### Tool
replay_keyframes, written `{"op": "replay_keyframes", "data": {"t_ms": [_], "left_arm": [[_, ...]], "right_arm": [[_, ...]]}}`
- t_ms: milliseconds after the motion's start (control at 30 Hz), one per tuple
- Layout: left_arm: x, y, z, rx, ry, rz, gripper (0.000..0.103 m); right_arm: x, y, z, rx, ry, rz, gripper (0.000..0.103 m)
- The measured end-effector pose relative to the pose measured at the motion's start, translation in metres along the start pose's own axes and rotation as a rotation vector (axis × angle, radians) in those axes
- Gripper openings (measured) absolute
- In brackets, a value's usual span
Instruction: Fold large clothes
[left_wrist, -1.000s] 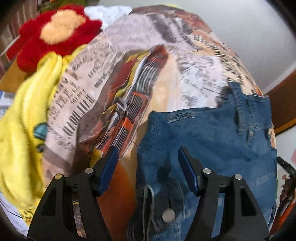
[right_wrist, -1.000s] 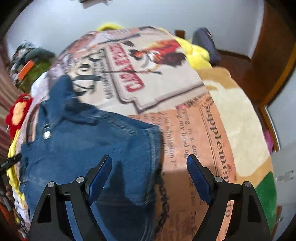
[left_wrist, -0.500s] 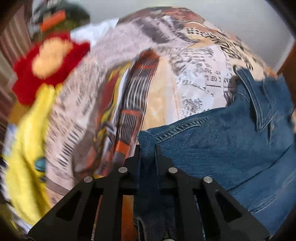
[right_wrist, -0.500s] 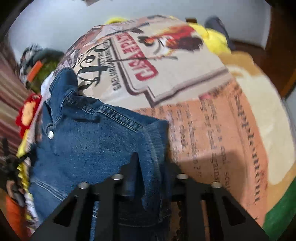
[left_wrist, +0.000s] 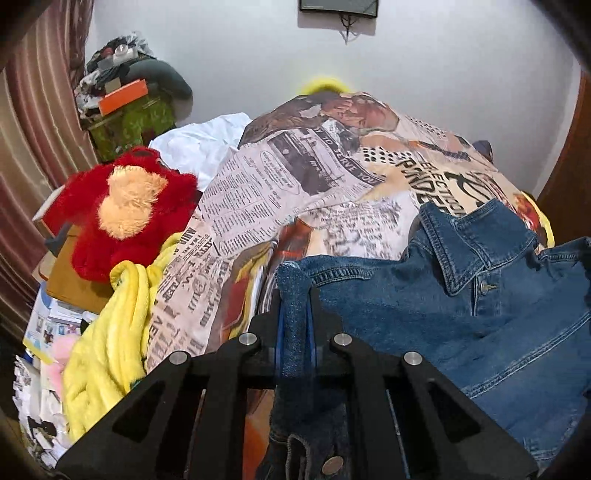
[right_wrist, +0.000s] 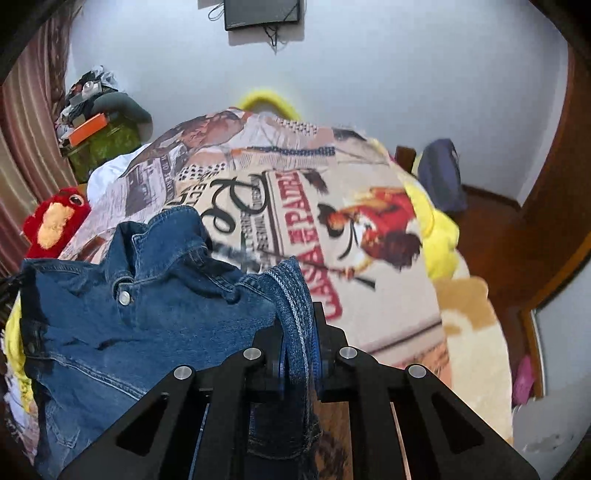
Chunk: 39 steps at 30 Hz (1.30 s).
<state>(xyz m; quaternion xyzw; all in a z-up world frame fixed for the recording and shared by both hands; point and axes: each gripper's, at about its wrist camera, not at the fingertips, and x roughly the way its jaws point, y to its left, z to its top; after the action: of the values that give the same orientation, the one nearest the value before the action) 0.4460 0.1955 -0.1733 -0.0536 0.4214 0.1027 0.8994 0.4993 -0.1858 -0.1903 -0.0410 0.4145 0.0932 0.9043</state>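
Observation:
A blue denim jacket (left_wrist: 461, 306) lies on a bed covered with a newspaper-print blanket (left_wrist: 295, 184). My left gripper (left_wrist: 294, 325) is shut on the jacket's left shoulder edge and lifts it off the blanket. My right gripper (right_wrist: 297, 339) is shut on the jacket's right shoulder edge, a thick doubled fold. The jacket (right_wrist: 129, 325) hangs between them, collar and metal snap button facing me, in the right wrist view.
A red plush toy (left_wrist: 125, 210), a yellow cloth (left_wrist: 107, 343) and a white cloth (left_wrist: 199, 147) lie at the bed's left. Clutter is piled in the far left corner (left_wrist: 125, 99). A yellow plush (right_wrist: 436, 229) and wooden floor (right_wrist: 498, 236) are to the right.
Both grippers went from open over the jacket to shut on its shoulder edges, then tilted up and raised the jacket, so the wall now shows.

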Motion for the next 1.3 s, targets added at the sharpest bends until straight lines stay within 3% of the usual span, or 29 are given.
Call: {"op": "replay_keyframes", "data": {"t_ms": [300, 433, 633, 800, 867, 900, 933, 1000, 1167, 1300], "left_arm": [[0.072, 0.023, -0.006, -0.098, 0.120, -0.019, 0.010], [0.095, 0.018, -0.015, -0.076, 0.152, 0.005, 0.011], [0.110, 0.010, -0.023, -0.038, 0.165, 0.052, 0.013], [0.109, 0.011, -0.025, -0.033, 0.177, 0.055, 0.017], [0.109, 0.013, -0.027, -0.037, 0.183, 0.043, 0.017], [0.109, 0.013, -0.027, -0.038, 0.188, 0.038, 0.018], [0.107, 0.015, -0.028, -0.041, 0.197, 0.039, 0.024], [0.102, 0.015, -0.031, -0.032, 0.207, 0.039, 0.029], [0.077, 0.017, -0.035, -0.016, 0.197, 0.018, 0.031], [0.046, 0.017, -0.033, -0.006, 0.150, 0.010, 0.032]], "right_arm": [[0.062, -0.014, -0.022, -0.024, 0.043, -0.058, 0.009], [0.087, -0.023, -0.038, -0.042, 0.112, -0.060, 0.010], [0.090, -0.008, -0.047, -0.163, 0.090, -0.140, 0.012], [0.088, -0.009, -0.047, -0.157, 0.091, -0.146, 0.013], [0.087, -0.011, -0.048, -0.145, 0.095, -0.155, 0.016], [0.086, -0.011, -0.049, -0.143, 0.096, -0.174, 0.026], [0.085, -0.012, -0.049, -0.139, 0.094, -0.208, 0.043], [0.080, -0.017, -0.050, -0.120, 0.082, -0.274, 0.064], [0.062, -0.029, -0.050, -0.059, 0.114, -0.203, 0.065], [0.028, -0.019, -0.049, -0.102, 0.073, -0.208, 0.065]]}}
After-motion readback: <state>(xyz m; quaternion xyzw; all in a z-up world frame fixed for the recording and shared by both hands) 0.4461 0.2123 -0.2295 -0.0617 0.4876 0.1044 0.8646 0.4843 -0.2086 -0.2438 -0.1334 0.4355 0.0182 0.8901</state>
